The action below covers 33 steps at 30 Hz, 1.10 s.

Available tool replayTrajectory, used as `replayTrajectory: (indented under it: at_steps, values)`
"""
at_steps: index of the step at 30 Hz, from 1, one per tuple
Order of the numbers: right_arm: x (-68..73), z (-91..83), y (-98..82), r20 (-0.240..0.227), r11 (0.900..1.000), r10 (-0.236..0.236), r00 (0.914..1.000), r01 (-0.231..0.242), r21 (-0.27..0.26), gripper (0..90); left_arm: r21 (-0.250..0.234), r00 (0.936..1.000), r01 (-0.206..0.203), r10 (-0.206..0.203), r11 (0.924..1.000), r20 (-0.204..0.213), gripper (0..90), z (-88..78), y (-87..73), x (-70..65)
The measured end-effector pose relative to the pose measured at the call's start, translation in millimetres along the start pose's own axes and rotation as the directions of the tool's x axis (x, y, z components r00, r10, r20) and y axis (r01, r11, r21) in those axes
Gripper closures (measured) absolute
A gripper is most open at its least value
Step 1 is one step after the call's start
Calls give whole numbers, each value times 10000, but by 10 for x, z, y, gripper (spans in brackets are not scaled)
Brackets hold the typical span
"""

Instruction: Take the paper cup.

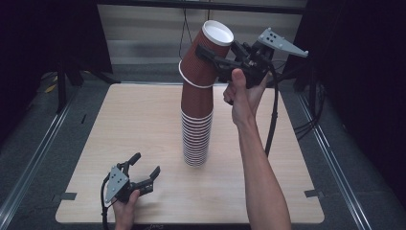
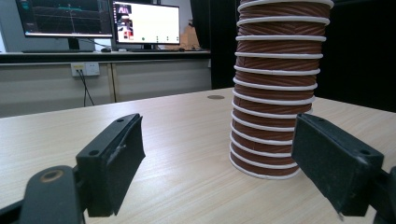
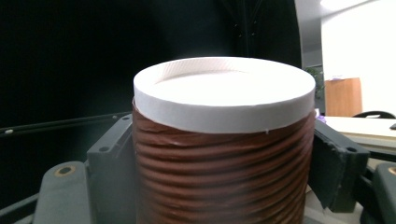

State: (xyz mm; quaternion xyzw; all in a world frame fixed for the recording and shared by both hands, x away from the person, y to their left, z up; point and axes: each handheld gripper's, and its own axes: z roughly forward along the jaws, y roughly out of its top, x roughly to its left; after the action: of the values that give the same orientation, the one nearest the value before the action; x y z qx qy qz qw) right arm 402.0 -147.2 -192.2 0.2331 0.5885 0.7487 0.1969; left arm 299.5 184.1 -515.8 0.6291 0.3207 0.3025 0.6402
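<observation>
Pale wooden tabletop is carrying a tall stack of ribbed brown paper cups at frame centre; its tilted top cup, upper centre, is being clamped by the right gripper reaching from the right, while the left gripper is sitting lower left, jaws apart and empty.

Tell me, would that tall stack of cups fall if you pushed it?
Probably. The stack of cups is tall and narrow on the table, so a push up high would likely tip it. The cups look like ribbed paper, so probably light. The top cup, tilted in the right gripper, might squash if squeezed hard.
</observation>
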Motion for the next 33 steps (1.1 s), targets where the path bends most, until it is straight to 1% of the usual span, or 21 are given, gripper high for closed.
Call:
replayTrajectory:
  at_steps: [1,2,7,10,13,14,18,21,22,23,26,27,30,31,32,33]
  values:
    - [0,0,0,0,10000,0,10000,0,0,213,0,10000,0,0,10000,0,170,0,0,0]
    - [-1,-18,17,-22,9999,61,10000,-61,-144,213,0,10000,0,0,10000,-1,170,0,0,0]
    - [-2,-57,45,57,9997,4,10000,-2,-224,213,-1,10000,0,0,10000,-1,170,0,0,0]
    - [-17,-114,66,146,9993,64,9999,-58,-382,213,3,10000,-2,2,10000,-2,170,0,0,0]
    - [-18,-144,82,202,9991,33,9998,-25,-415,213,1,10000,0,0,10000,-1,170,0,0,0]
    - [-21,-180,98,274,9990,-11,9996,23,-441,213,2,10000,-4,4,10000,-4,170,0,0,0]
    - [-37,-247,112,371,9987,18,9993,1,-504,213,3,10000,-6,6,10000,-10,169,0,0,0]
    - [-60,-326,127,465,9988,-83,9989,106,-485,213,2,10000,-9,9,10000,-25,169,0,0,-1]
    - [-68,-382,147,553,9989,-196,9983,219,-410,213,2,10000,-6,6,10000,-60,169,0,0,-3]
    - [-68,-382,147,553,9989,-196,9983,219,-410,213,2,10000,-6,6,10000,-60,169,0,0,-3]
    - [-93,-480,172,709,9987,-305,9970,332,-375,213,18,10000,-5,5,10000,-67,169,1,1,-2]
    - [-109,-544,180,865,9987,-391,9955,418,-301,213,21,10000,-4,4,10000,-72,169,1,1,-2]
    - [-140,-632,164,1042,9989,-419,9937,441,-189,213,177,9999,16,-14,9998,-139,168,16,7,-1]
    - [-140,-632,164,1042,9989,-419,9937,441,-189,213,177,9999,16,-14,9998,-139,168,16,7,-1]
    - [-164,-686,137,1119,9991,-403,9929,417,-100,214,198,9998,-60,64,9998,-185,166,19,9,0]
    - [-164,-686,137,1119,9991,-403,9929,417,-100,214,248,9999,-18,22,9997,-166,166,25,10,-7]
